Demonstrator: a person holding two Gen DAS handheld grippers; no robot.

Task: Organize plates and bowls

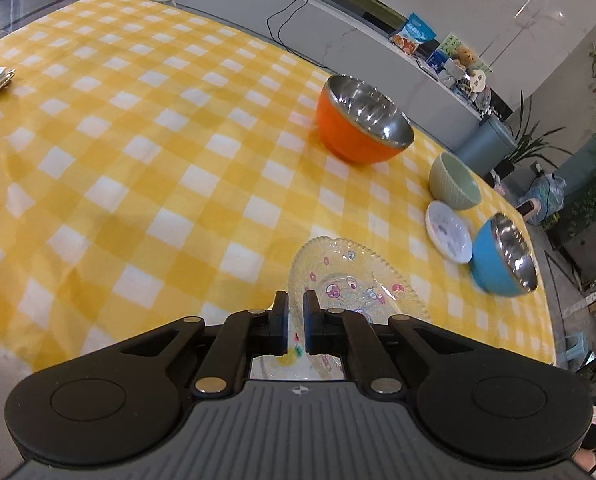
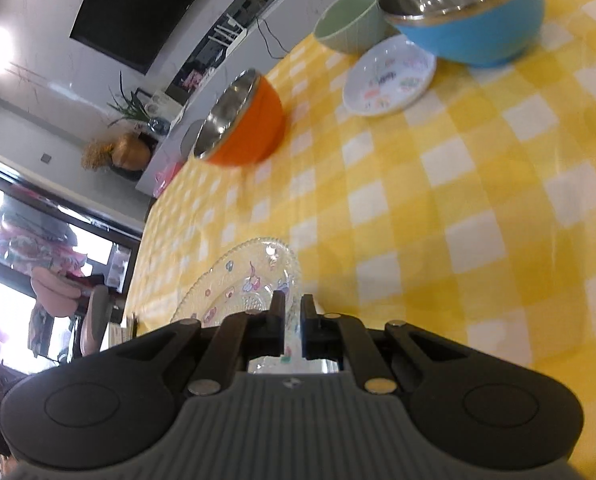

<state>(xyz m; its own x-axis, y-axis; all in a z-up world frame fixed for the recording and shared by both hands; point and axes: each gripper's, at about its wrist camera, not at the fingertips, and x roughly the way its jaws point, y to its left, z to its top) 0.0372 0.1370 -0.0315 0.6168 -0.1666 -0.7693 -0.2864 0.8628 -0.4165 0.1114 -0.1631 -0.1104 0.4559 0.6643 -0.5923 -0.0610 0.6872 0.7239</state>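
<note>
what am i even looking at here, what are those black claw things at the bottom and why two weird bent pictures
These are two handheld grippers, one in each of a person's hands, not a robot arm. Each carries a wide-angle camera looking forward along its two fingers, which is why the pictures look bent. One picture is from the left gripper, the other from the right gripper.

Both are shut on the rim of the same clear glass plate, decorated with small coloured figures, from two sides.

Beneath is a table with a yellow checked cloth. On it stand an orange bowl with a shiny metal inside, a pale green bowl, a blue bowl also metal-lined, and a small white saucer with printed pictures, lying between the green and blue bowls.
</note>
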